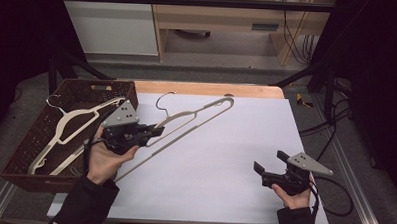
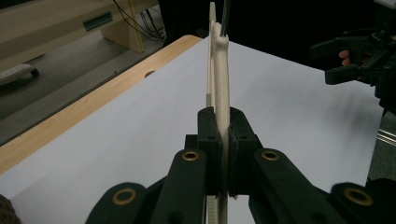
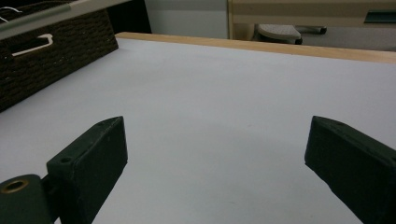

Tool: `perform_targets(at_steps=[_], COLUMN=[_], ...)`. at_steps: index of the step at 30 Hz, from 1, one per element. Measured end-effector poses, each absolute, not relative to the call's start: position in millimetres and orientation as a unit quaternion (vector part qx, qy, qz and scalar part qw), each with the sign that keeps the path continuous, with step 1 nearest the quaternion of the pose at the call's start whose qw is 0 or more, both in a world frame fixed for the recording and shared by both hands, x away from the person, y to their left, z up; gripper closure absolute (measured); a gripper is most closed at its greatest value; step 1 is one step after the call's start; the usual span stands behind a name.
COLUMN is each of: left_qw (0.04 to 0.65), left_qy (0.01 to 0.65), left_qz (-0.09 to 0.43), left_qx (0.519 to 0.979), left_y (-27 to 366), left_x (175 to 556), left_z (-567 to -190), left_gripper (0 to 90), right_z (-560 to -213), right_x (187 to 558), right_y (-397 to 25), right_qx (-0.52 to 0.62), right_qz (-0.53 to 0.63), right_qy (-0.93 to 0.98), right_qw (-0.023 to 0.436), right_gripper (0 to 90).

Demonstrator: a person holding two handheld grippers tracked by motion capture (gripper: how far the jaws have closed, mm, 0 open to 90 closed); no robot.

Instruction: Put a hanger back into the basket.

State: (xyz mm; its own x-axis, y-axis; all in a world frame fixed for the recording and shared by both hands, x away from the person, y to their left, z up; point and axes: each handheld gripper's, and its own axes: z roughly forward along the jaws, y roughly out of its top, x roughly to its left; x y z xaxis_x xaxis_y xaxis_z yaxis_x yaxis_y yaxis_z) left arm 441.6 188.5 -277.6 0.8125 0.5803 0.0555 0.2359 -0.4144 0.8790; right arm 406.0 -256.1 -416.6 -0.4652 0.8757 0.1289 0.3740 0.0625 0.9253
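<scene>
The left gripper [image 1: 153, 132] is clamping a light, stiff hanger [image 1: 196, 117] by its arm, likely swinging easily; the right gripper [image 1: 268, 172] is waiting open.

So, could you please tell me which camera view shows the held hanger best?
The high view: the hanger shows whole there, hook to bottom bar, clamped in the left gripper over the white table. The left gripper view shows it edge-on, a thin strip between the shut jaws.
</scene>
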Motion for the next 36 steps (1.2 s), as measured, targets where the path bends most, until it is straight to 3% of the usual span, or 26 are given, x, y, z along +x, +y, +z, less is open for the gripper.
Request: perform_targets(at_steps=[10, 23, 36], left_qw=[0.487, 0.475, 0.47], left_qy=[0.261, 0.298, 0.329], left_qz=[0.169, 0.206, 0.214], left_qx=[0.816, 0.802, 0.79], left_y=[232, 300, 351], left_x=[459, 470, 486], left_z=[-253, -237, -240], left_gripper=[86.0, 86.0, 86.0], right_z=[-417, -418, -419], right_x=[406, 407, 407], right_y=[-254, -254, -253], right_qx=[0.454, 0.455, 0.455], right_qz=[0.507, 0.504, 0.5], right_qy=[0.689, 0.69, 0.693], right_qw=[0.248, 0.25, 0.251], right_gripper=[5.3, 4.7, 4.8])
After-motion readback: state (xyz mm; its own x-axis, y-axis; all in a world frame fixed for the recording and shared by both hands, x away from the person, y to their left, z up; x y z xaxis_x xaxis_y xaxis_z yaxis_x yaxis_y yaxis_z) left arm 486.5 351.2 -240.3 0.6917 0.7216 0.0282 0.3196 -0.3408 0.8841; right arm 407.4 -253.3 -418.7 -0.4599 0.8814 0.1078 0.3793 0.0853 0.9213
